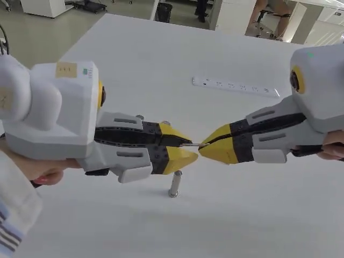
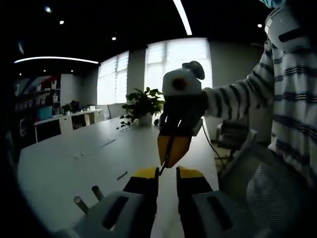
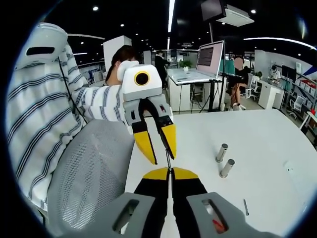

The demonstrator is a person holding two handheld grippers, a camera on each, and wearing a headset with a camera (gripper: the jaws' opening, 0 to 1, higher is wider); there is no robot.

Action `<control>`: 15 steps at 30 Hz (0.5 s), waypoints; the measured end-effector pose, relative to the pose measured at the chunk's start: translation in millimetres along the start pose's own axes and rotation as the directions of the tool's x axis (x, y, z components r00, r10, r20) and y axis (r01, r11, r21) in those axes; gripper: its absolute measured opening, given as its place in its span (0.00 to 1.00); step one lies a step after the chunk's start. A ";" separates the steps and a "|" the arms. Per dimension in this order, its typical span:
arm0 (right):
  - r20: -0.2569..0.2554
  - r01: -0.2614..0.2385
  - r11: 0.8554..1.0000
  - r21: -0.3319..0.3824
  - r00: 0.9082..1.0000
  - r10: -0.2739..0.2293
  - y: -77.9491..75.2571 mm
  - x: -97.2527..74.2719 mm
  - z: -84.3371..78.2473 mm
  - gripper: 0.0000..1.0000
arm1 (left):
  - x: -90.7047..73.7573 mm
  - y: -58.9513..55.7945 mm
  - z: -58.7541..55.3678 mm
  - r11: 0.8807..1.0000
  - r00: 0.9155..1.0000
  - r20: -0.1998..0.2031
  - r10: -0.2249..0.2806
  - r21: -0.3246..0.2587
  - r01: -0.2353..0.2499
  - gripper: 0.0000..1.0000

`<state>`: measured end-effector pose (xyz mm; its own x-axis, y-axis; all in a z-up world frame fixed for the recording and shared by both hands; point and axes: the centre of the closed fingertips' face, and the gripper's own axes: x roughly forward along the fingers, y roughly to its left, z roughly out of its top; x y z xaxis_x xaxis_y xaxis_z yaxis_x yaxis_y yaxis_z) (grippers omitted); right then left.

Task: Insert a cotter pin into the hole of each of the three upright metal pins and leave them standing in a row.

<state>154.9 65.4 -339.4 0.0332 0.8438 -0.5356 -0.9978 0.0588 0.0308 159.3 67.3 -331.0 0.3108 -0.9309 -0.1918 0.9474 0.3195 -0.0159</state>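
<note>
The right hand-held gripper (image 1: 203,146) is closed on one end of a thin cotter pin (image 1: 192,144) and holds it level above the surface (image 1: 161,64). Facing it tip to tip, the left hand-held gripper (image 1: 191,149) is open. In the right gripper view its two yellow fingers (image 3: 146,145) stand apart, with the free end of the cotter pin reaching into the gap between them. In the left gripper view that end lies just at the inner edge of one of its own jaws.

Directly below the meeting tips, a metal pin (image 1: 174,183) stands upright on the surface, apart from both grippers. Just behind the left hand-held gripper, the tops of two more metal pins (image 1: 165,123) peek over its body. In the right gripper view these two stand close beside each other.

A loose cotter pin (image 3: 245,207) lies flat on the surface near them. Farther back, a white power strip (image 1: 236,86) lies across the surface. A grey mesh chair (image 3: 89,173) stands at the surface's edge beside the person.
</note>
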 end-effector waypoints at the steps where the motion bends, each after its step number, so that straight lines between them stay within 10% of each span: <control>1: -0.003 0.003 1.000 -0.001 1.000 -0.003 -0.5 0.1 -0.9 0.00 | 0.1 0.4 -1.0 1.000 1.000 -0.002 0.001 -0.001 -0.001 0.12; 15: -0.066 0.054 0.998 0.012 0.996 -0.053 -7.5 7.2 -26.2 0.00 | 3.8 9.0 -31.9 0.999 0.994 -0.103 0.037 0.019 -0.035 0.19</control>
<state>161.1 57.0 -365.6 0.0825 0.8022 -0.5914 -0.9938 0.1107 0.0115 166.6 72.3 -363.2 0.3360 -0.8952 -0.2928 0.9372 0.3486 0.0097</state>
